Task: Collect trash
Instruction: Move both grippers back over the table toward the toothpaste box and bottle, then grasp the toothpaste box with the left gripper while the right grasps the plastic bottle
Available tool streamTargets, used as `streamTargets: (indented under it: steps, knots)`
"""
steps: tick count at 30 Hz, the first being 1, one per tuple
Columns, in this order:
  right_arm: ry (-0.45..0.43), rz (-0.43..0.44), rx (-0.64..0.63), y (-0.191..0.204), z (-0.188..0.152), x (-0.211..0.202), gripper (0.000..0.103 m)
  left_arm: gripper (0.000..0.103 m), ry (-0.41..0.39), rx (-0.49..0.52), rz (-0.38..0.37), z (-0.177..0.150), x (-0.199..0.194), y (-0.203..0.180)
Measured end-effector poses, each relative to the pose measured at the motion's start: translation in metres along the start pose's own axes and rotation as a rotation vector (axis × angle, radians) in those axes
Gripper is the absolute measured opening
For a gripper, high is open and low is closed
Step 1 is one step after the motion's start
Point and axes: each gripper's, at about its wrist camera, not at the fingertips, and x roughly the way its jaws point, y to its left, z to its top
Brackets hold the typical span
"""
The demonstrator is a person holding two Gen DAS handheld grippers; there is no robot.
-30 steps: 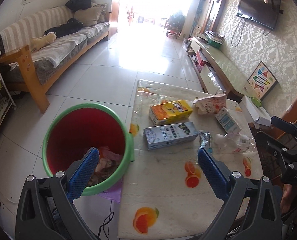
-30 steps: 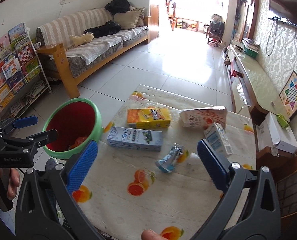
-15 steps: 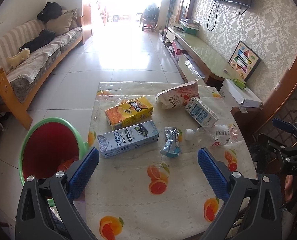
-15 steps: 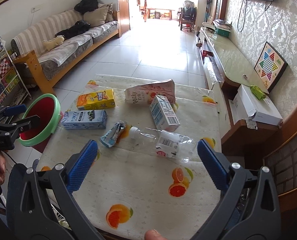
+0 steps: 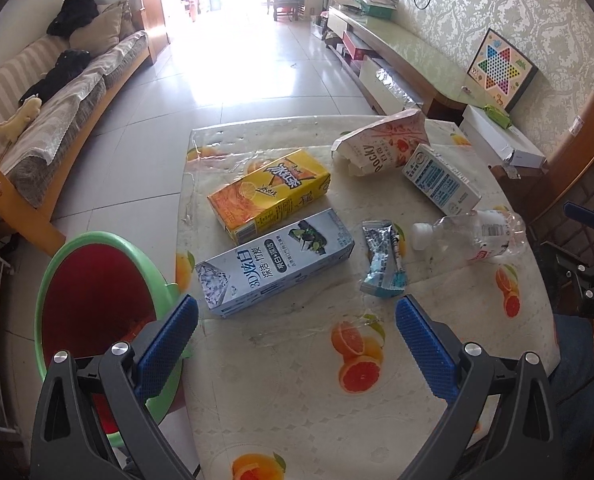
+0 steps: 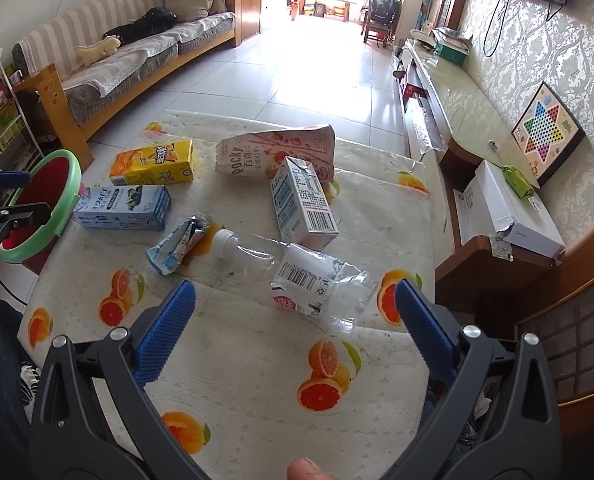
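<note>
Two hand-held claws hover over a low tabletop (image 6: 377, 208) strewn with trash, both spread wide and holding nothing. The step in hand looks like choosing the next piece to pick up.

The right claw (image 6: 295, 308) points at a crushed clear plastic bottle (image 6: 297, 276) lying on its side just ahead of its fingertips, cap toward the left. The left claw (image 5: 297, 322) points at a long grey-blue toothpaste box (image 5: 275, 260), with a crumpled silver wrapper (image 5: 383, 258) just beside it. Farther back lie a yellow drink carton (image 5: 271, 194), a small white and blue carton (image 6: 303, 202) and a torn pink Pocky box (image 6: 275, 152), the small carton touching the Pocky box.

A green-rimmed red bin (image 5: 97, 304) stands on the floor against the tabletop's left edge; some trash seems to lie inside, though little shows.

The next move likely calls for lowering a claw around the nearest piece, closing gently, since the bottle is thin and would buckle or slip, then carrying it left to the bin.

The tabletop wears a pale cloth printed with orange slices under clear plastic. The room is a bright tiled living room: a striped sofa (image 6: 137, 52) on the left, a long low cabinet (image 6: 449, 84) and a colourful Chinese checkers board (image 6: 547, 126) on the right.
</note>
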Motion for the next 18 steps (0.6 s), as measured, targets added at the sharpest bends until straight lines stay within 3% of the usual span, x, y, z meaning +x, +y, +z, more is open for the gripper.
streamTargets:
  steps: [8,16,18]
  knots:
    - [0.069,0.010,-0.043,-0.011,0.004,0.051,0.098,0.095,0.107,0.040,0.030,0.018,0.061,0.015]
    - [0.124,0.038,-0.184,-0.013,0.008,0.087,0.098,0.095,0.215,0.181,0.028,0.031,0.112,0.010]
    - [0.144,0.061,-0.206,-0.014,0.009,0.095,0.098,0.095,0.213,0.217,0.062,0.033,0.118,0.007]
